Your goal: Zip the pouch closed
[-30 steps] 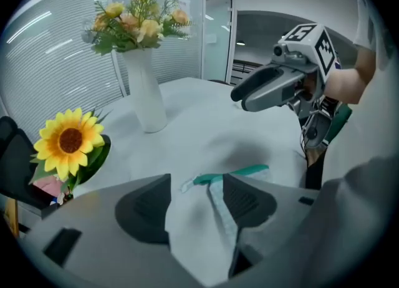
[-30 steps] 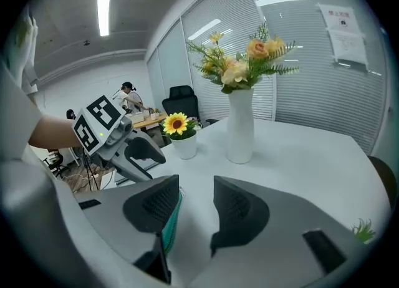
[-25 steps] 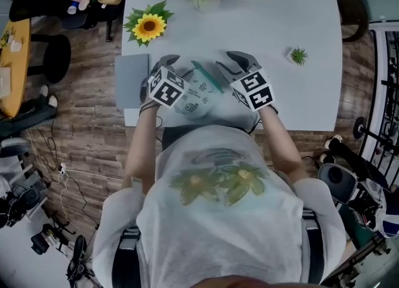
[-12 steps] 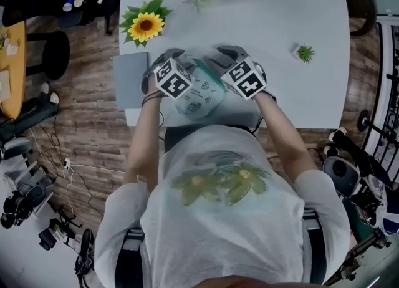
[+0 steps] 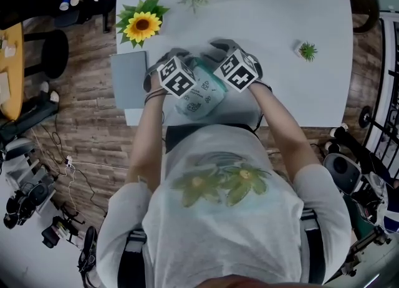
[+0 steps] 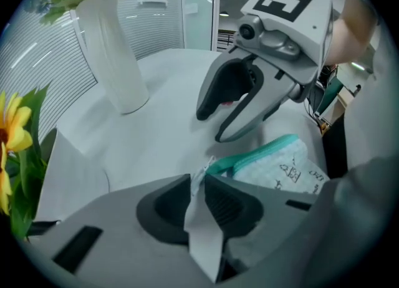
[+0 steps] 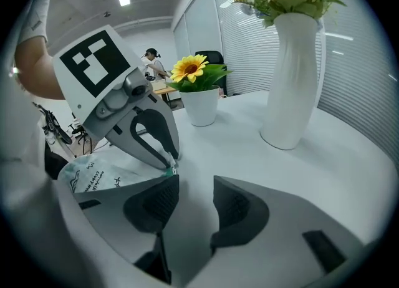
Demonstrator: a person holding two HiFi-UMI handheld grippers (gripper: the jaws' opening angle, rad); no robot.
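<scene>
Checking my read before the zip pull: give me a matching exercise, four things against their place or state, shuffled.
1 left claw
2 right claw
3 sunflower
4 small green plant

A open, nothing between its jaws
B left edge of the table, head view
C shut on the end tab of the pouch
D right part of the table, head view

Pairs: 1-C, 2-A, 3-B, 4-D. The left claw's jaws have just been closing onto the tab.
</scene>
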